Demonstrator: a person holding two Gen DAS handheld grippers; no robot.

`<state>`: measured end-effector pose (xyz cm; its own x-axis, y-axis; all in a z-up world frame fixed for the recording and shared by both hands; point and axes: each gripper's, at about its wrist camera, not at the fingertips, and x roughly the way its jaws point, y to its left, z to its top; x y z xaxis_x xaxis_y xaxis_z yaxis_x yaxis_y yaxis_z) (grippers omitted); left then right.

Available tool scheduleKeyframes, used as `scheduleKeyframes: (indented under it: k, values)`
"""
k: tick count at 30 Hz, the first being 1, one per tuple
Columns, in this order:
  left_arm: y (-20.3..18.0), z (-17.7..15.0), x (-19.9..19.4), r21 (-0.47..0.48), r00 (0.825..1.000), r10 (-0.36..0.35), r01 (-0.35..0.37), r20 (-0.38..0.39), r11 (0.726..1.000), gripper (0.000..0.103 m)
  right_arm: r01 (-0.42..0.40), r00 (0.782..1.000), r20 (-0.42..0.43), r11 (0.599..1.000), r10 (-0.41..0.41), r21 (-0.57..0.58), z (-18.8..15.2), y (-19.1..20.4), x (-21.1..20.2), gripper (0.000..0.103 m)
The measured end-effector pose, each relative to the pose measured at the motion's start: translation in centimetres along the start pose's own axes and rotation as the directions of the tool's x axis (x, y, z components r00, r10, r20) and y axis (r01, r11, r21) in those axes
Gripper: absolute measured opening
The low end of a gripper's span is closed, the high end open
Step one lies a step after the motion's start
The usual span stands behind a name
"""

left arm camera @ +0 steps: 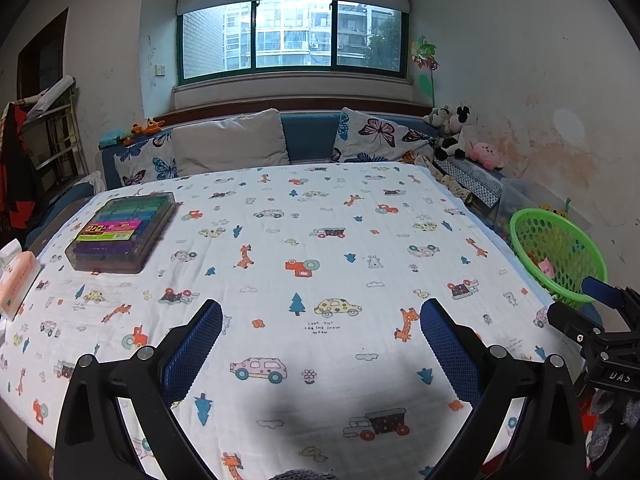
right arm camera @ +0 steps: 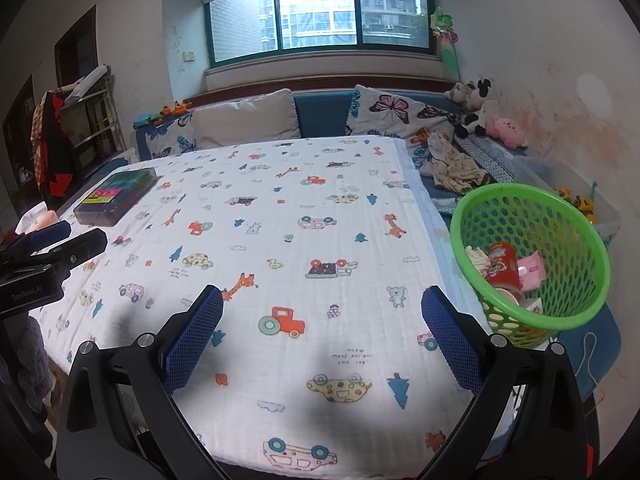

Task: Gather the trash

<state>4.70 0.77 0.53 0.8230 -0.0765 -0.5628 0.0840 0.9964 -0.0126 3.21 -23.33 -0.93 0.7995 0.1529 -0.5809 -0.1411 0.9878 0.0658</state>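
A green plastic basket (right arm camera: 532, 220) stands beside the table's right edge; it also shows in the left wrist view (left arm camera: 560, 256). Inside it lie a red can (right arm camera: 505, 265), pink wrappers (right arm camera: 531, 269) and other scraps. My left gripper (left arm camera: 320, 320) is open and empty above the near part of the cartoon-print tablecloth (left arm camera: 304, 240). My right gripper (right arm camera: 322, 308) is open and empty above the near right part of the cloth, just left of the basket. Each gripper shows at the edge of the other's view.
A box of coloured markers (left arm camera: 124, 232) lies at the table's far left. A pink tissue pack (left arm camera: 16, 280) sits at the left edge. Behind the table is a blue sofa with cushions (left arm camera: 232, 142) and plush toys (left arm camera: 460, 132). A rack (left arm camera: 52, 136) stands at left.
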Motion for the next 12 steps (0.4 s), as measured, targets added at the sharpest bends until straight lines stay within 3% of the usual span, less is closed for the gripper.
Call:
scheduleKeyframes:
  k: [12]
  values:
    - [0.15,0.06,0.15,-0.009,1.000,0.001,-0.001,-0.011,1.000,0.096,-0.004,1.000,0.003,1.000,0.004,0.005,0.10,0.06,0.06,0.099]
